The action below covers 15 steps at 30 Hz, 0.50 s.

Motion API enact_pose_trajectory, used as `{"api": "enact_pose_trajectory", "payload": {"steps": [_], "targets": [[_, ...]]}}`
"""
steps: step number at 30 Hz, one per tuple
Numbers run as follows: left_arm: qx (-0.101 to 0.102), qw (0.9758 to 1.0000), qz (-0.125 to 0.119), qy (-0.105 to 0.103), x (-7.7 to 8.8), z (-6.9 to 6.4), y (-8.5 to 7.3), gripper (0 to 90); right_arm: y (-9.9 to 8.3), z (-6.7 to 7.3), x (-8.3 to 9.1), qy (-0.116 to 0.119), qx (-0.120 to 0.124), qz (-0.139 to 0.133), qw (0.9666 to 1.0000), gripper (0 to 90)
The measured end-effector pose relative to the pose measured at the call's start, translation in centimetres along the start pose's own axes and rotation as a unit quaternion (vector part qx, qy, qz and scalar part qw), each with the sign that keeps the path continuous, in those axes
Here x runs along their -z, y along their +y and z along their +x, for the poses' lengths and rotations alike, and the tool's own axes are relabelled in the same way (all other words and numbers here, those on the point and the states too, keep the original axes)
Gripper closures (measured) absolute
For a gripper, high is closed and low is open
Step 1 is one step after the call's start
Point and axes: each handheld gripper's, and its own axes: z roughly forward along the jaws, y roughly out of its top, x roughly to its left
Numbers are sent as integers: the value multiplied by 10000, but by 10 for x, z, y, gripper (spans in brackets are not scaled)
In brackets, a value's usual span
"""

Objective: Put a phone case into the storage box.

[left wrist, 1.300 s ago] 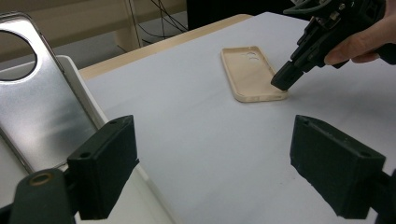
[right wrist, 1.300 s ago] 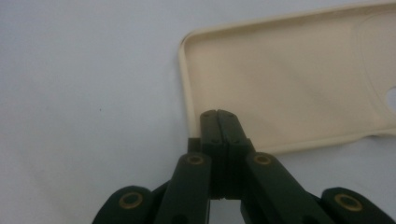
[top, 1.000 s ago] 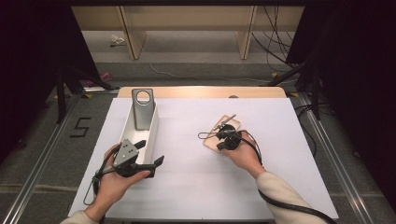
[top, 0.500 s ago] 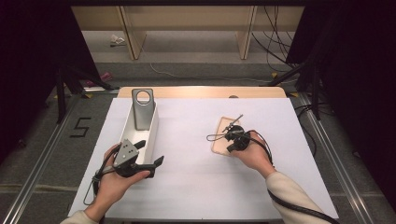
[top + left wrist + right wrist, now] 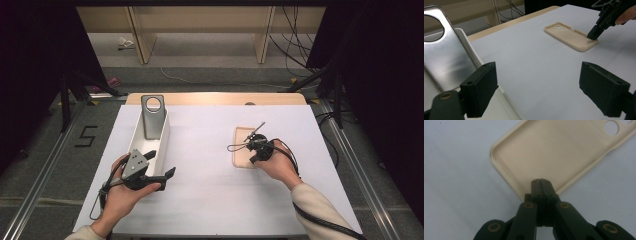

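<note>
A beige phone case (image 5: 243, 141) lies hollow side up on the white table, right of centre. My right gripper (image 5: 253, 159) is shut, and its joined tips rest on the case's near corner (image 5: 541, 182). In the right gripper view nothing shows between the closed jaws, and the case (image 5: 554, 152) spreads out beyond them. A silver phone case (image 5: 152, 117) with a round camera hole leans in a long white tray (image 5: 165, 136). My left gripper (image 5: 161, 164) hangs open and empty by the tray's near end. In the left gripper view (image 5: 541, 87), the beige case (image 5: 569, 36) lies far ahead.
The white sheet (image 5: 200, 200) covers a wooden table whose far edge (image 5: 215, 98) shows. Bare surface lies between the tray and the beige case. Cables trail from both grippers. Dark stands and floor rails flank the table.
My right gripper has moved a little to the right, and the beige case has slid and turned with it, from slanted to nearly straight. The left hand has stayed still.
</note>
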Motion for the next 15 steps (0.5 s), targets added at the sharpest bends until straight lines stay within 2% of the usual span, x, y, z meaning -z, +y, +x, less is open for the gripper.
{"api": "enact_pose_trajectory", "payload": {"steps": [15], "targets": [[-28, 10000, 15, 6, 0, 0, 0, 147, -4, -4, -1, -1, -11, 94, 10000, 900]]}}
